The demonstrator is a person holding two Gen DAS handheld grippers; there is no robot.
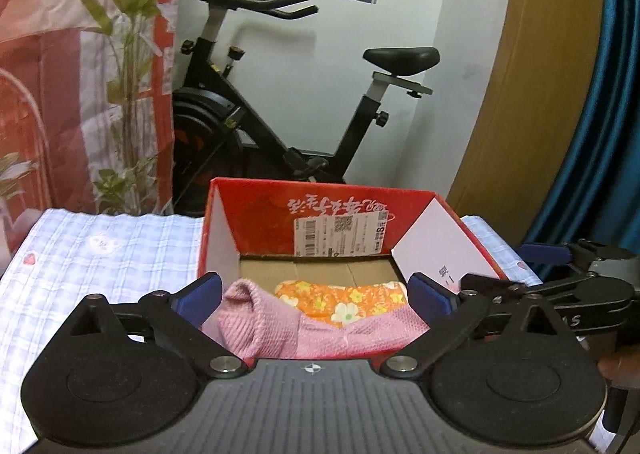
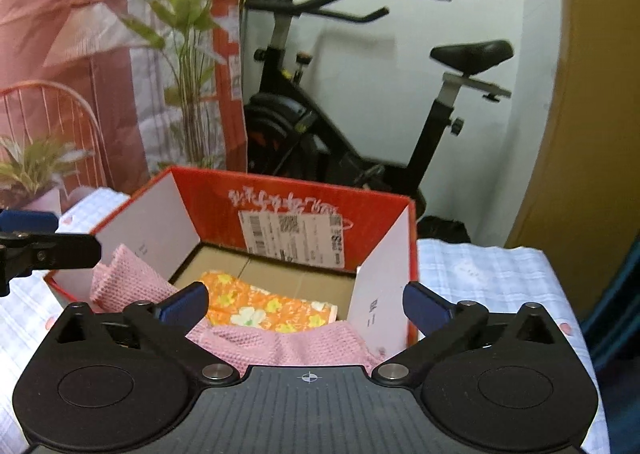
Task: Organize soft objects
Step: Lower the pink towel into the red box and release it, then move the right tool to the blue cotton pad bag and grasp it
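Observation:
A red cardboard box (image 1: 256, 218) (image 2: 208, 190) with white side flaps stands open on the checked cloth. Inside lie an orange flowered cloth (image 1: 344, 300) (image 2: 264, 306) and a pink knitted towel (image 1: 280, 330) (image 2: 288, 346) draped over the box's near edge. My left gripper (image 1: 316, 296) is open and empty, its blue pads either side of the towel at the box's near edge. My right gripper (image 2: 306, 306) is open and empty above the same near edge; it also shows in the left wrist view (image 1: 560, 286). The left gripper's finger shows in the right wrist view (image 2: 44, 250).
A light blue checked cloth (image 1: 100, 262) (image 2: 480, 274) covers the table. Behind it stand a black exercise bike (image 1: 280, 114) (image 2: 340, 126), a green plant (image 1: 124, 54) (image 2: 188, 34), a pink curtain (image 2: 60, 14), a wooden panel (image 1: 540, 74) and a blue curtain (image 1: 612, 114).

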